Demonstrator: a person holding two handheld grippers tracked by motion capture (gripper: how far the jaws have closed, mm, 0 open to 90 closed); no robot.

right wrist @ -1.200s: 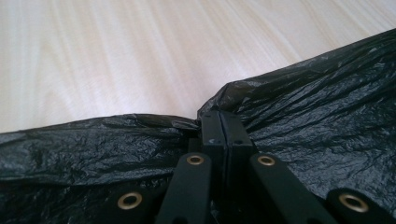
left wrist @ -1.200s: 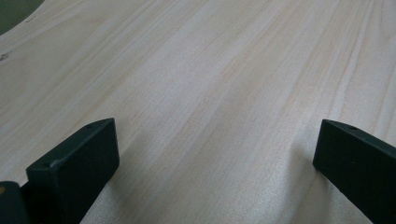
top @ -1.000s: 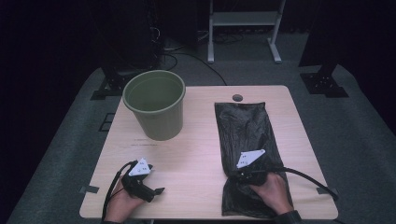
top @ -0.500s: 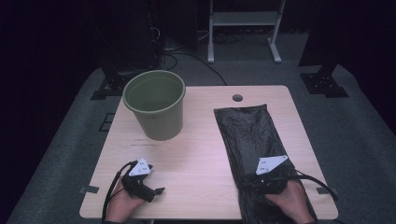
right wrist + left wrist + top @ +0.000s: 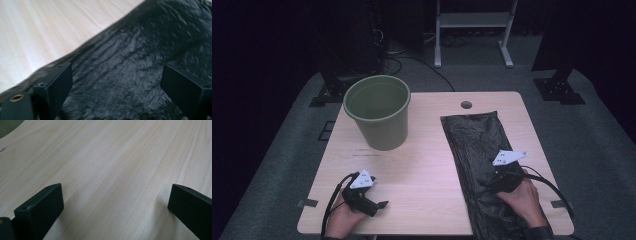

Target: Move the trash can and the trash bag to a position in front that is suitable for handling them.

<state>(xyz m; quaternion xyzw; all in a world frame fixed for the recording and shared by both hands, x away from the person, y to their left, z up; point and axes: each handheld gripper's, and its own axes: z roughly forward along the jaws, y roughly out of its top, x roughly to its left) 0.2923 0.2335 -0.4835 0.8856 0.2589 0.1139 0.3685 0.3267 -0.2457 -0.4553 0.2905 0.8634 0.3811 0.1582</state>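
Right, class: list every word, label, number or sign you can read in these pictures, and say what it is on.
No readable text anywhere.
Grey plates on the hand-held grippers: small dark marks, too small to read.
Table, below the green bucket: faint marks, unreadable.
Black bag: no print.

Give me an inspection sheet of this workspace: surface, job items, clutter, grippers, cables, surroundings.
Surface: light wooden table, round hole near far edge.
Job's things: black plastic bin bag lying flat on the right; round green plastic bucket upright on the left, apart from it.
Clutter: nothing seen.
Grippers: left gripper open over bare wood; right gripper, jaws just been opening, open above the bag, nothing clamped.
Cables: black cable trailing from right gripper.
Surroundings: grey carpet, white metal stand, dark room.
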